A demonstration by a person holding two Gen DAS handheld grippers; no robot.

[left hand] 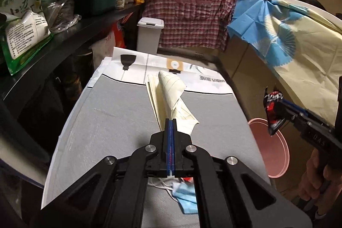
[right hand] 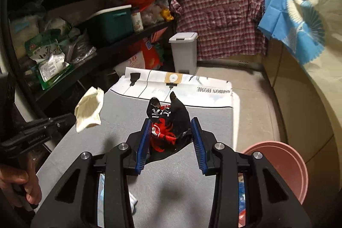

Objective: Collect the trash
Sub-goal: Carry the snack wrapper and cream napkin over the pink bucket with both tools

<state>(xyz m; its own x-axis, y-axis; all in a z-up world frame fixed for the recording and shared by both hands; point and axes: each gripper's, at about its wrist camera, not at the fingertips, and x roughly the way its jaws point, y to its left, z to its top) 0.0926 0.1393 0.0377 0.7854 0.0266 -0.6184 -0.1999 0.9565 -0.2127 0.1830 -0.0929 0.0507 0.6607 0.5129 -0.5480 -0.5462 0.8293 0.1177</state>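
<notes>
Cataloguing trash items at this moment, two held, one loose.

Item 1 — folded lined paper (left hand: 171, 97), cream, creased. Pinched at its near corner by the left gripper (left hand: 171, 121), fingers pressed together on it; the right wrist view shows it lifted clear of the grey table (left hand: 111, 121). Judged very light and limp; a corner grip lets it droop and swing, so a hold nearer the fold would steady it.

Item 2 — black-and-red snack wrapper (right hand: 168, 127), crumpled, glossy. It sits between the blue pads (right hand: 142, 142) of the right gripper (right hand: 170, 121), which stand fairly wide apart; the left wrist view shows it hanging off that gripper, beyond the table edge above the pink basin (right hand: 284, 166). Whether the pads actually bear on it, I cannot tell. Judged light, slick and springy — best taken across the bunched middle.

Item 3 — blue face mask (left hand: 186, 200), lying on the table beneath the left gripper. Soft, floppy; take the body, not the ear loops.

Possible receptacles: pink basin; grey lidded bin (right hand: 185, 52), well apart at the far end.
</notes>
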